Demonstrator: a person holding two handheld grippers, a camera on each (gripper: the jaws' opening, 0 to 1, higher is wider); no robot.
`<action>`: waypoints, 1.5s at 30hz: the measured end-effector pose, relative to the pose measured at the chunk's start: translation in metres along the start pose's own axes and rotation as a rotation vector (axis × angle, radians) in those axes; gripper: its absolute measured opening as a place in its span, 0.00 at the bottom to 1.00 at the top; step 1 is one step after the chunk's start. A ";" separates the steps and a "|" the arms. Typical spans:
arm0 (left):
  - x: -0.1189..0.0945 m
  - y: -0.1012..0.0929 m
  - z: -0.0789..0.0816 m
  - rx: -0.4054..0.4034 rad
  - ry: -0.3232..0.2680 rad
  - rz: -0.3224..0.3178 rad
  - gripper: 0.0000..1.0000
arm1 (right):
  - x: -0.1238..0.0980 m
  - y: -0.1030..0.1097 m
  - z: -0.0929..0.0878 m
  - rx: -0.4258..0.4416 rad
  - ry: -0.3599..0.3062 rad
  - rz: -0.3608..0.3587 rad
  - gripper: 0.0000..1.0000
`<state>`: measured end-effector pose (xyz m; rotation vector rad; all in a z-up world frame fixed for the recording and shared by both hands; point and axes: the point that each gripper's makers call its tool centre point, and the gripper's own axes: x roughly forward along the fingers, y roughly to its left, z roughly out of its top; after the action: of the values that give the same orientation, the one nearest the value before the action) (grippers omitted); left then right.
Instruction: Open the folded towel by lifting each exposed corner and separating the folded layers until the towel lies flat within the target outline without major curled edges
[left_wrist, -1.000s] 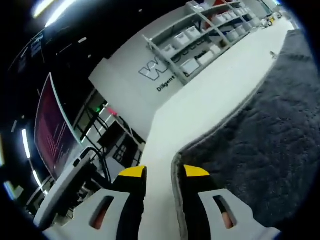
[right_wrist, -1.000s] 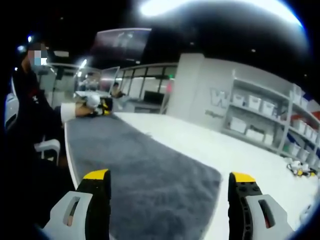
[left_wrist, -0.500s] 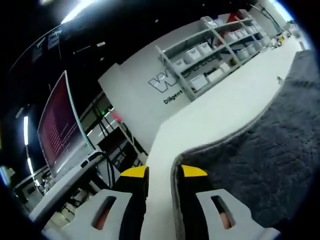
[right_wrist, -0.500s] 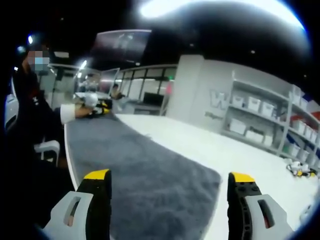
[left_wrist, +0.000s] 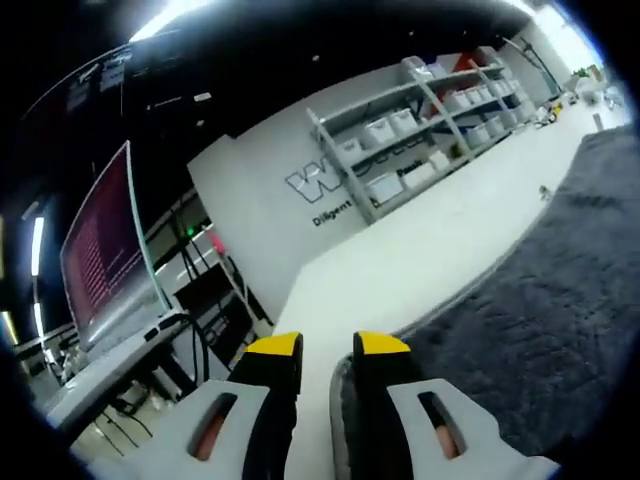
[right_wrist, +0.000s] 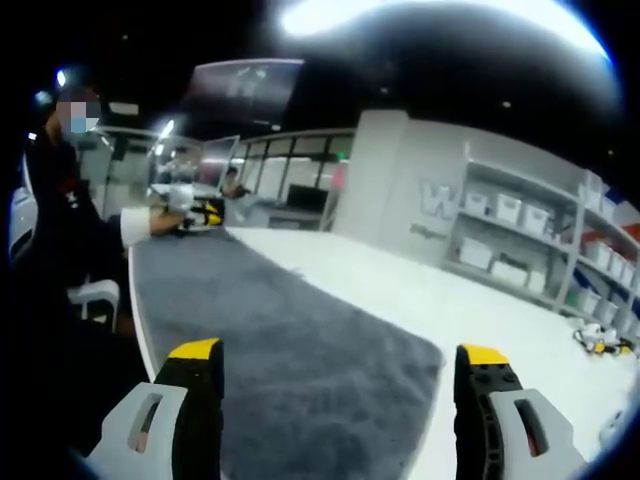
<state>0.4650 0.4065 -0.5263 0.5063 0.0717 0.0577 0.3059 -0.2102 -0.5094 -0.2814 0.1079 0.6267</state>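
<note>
Our left gripper (left_wrist: 327, 350) has its jaws pinching the grey towel (left_wrist: 520, 330) at its edge; the rest spreads rightward over the white surface (left_wrist: 400, 270). Right gripper (right_wrist: 338, 362) jaws spread wide above the towel (right_wrist: 300, 350). Risk: the thin pinch may slip, letting the edge curl. Shelves (left_wrist: 420, 120) stand far beyond the jaws; nothing blocks us.

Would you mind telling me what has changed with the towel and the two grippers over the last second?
The left gripper has kept its jaws pinched on the grey towel's edge; its view swung, so that hand moved slightly, and the held edge now sits lower between the jaws. The right gripper stayed open above the towel, which lies spread on the white table as before.
</note>
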 end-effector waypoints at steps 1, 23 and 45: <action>-0.001 -0.001 -0.001 -0.006 0.004 -0.002 0.16 | 0.000 0.000 0.000 0.000 0.000 0.000 0.97; 0.010 -0.037 -0.046 -0.096 0.196 -0.162 0.01 | 0.002 0.000 -0.001 -0.002 0.007 0.000 0.96; 0.031 -0.022 -0.064 -0.301 0.244 -0.159 0.00 | 0.004 0.002 -0.005 -0.006 0.021 0.006 0.95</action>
<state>0.4913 0.4210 -0.5946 0.1898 0.3367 -0.0253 0.3077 -0.2074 -0.5150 -0.2935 0.1271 0.6306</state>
